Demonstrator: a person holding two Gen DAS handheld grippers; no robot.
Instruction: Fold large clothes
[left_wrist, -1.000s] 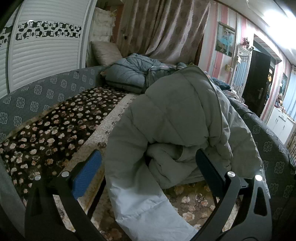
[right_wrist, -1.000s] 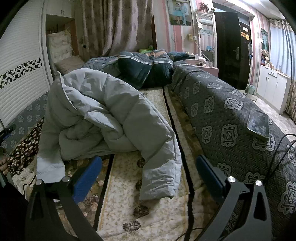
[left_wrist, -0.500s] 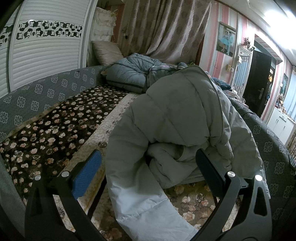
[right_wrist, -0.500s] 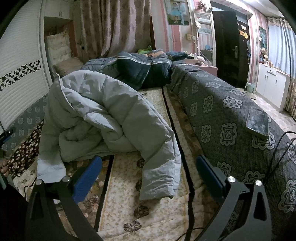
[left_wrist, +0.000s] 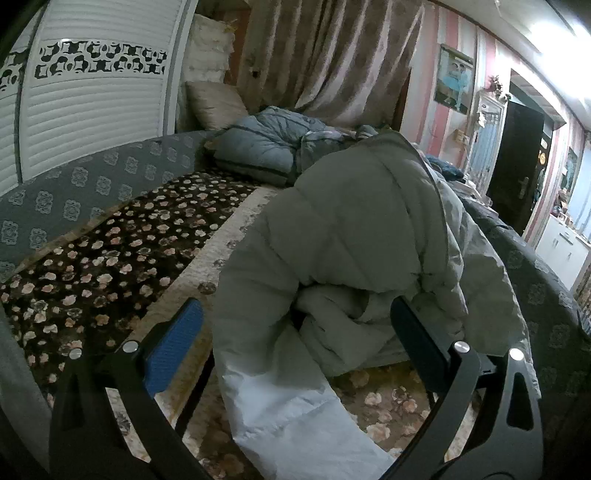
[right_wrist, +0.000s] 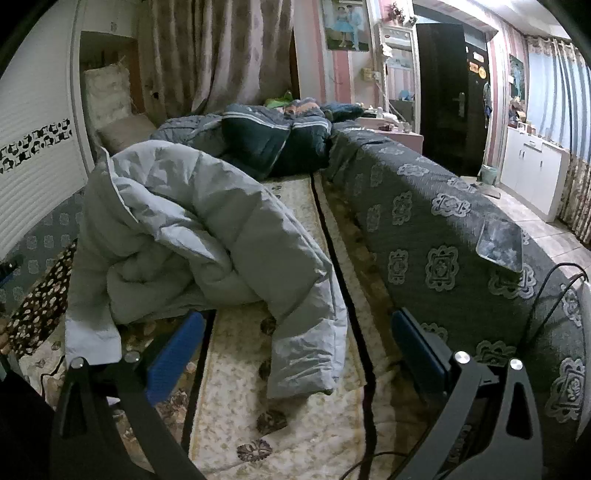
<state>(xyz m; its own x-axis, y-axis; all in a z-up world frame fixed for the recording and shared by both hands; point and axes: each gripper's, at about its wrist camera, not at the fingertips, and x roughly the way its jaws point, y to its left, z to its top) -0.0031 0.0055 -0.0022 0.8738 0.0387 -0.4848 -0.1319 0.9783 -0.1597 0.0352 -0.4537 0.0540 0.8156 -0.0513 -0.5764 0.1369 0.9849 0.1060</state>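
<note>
A large pale grey-green puffer jacket (left_wrist: 351, 236) lies crumpled in a heap on the bed, one sleeve (left_wrist: 288, 402) running toward the left wrist camera. My left gripper (left_wrist: 295, 332) is open, its fingers either side of that sleeve and the bunched body, not closed on them. In the right wrist view the same jacket (right_wrist: 192, 229) sits to the left, with its other sleeve (right_wrist: 306, 347) hanging down over the cream floral bedspread (right_wrist: 258, 406). My right gripper (right_wrist: 295, 339) is open just short of this sleeve's cuff, holding nothing.
Dark folded quilts (right_wrist: 266, 144) and a pillow (left_wrist: 214, 103) lie at the bed's far end. A grey patterned cover (right_wrist: 443, 229) rises on the right with a phone (right_wrist: 498, 243) and a cable (right_wrist: 546, 291) on it. A dark flowered blanket (left_wrist: 92, 266) lies left.
Almost nothing moved. The right wrist view has crept slightly closer to the jacket; both grippers stay open and the jacket lies as before.
</note>
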